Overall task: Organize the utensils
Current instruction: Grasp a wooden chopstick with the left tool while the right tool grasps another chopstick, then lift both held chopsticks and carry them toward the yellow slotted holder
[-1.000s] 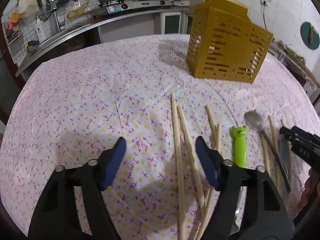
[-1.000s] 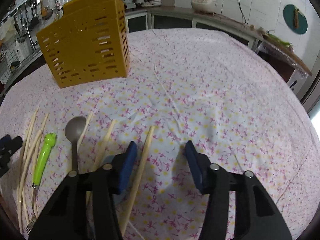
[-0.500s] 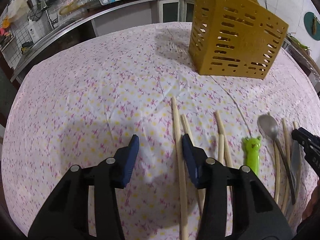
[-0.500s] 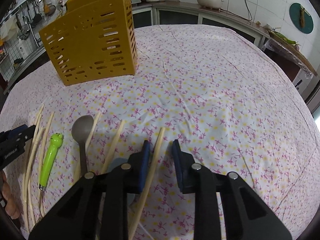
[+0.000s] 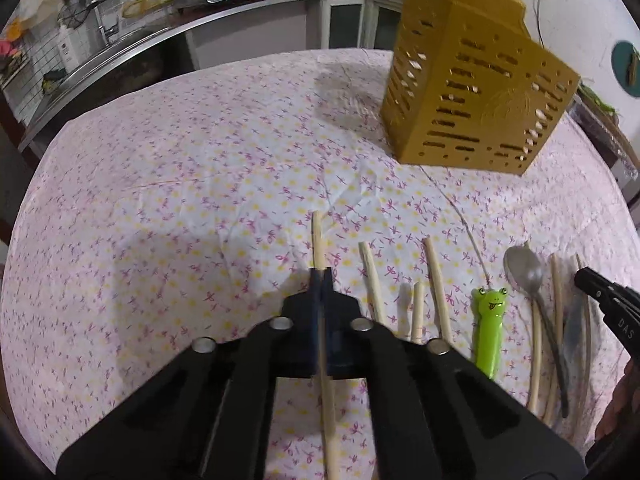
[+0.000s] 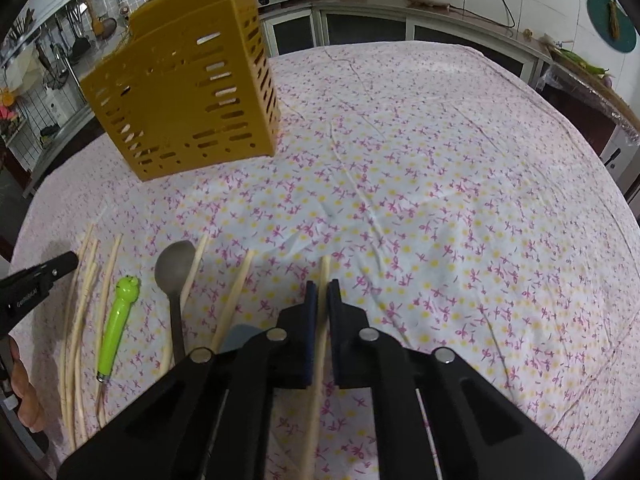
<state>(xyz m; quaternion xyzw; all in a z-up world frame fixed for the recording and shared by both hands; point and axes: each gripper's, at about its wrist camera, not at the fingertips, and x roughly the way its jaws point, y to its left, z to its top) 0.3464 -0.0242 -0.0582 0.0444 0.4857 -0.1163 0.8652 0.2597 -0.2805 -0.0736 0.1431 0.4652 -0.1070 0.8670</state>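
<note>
- Left gripper (image 5: 321, 278) is clamped tight on a chopstick (image 5: 317, 240), whose tip pokes out ahead over the floral tablecloth (image 5: 180, 200).
- Just to its right lie loose chopsticks (image 5: 436, 284), then a green frog-handled utensil (image 5: 488, 328) and a metal spoon (image 5: 524, 270); the yellow utensil holder (image 5: 472, 100) stands well beyond.
- Right gripper (image 6: 322, 290), in its own view, has its blue pads pinched on another chopstick (image 6: 325, 268).
- To its left lie the spoon (image 6: 174, 260) and frog utensil (image 6: 120, 312); the holder (image 6: 180, 92) stands far left.
</note>
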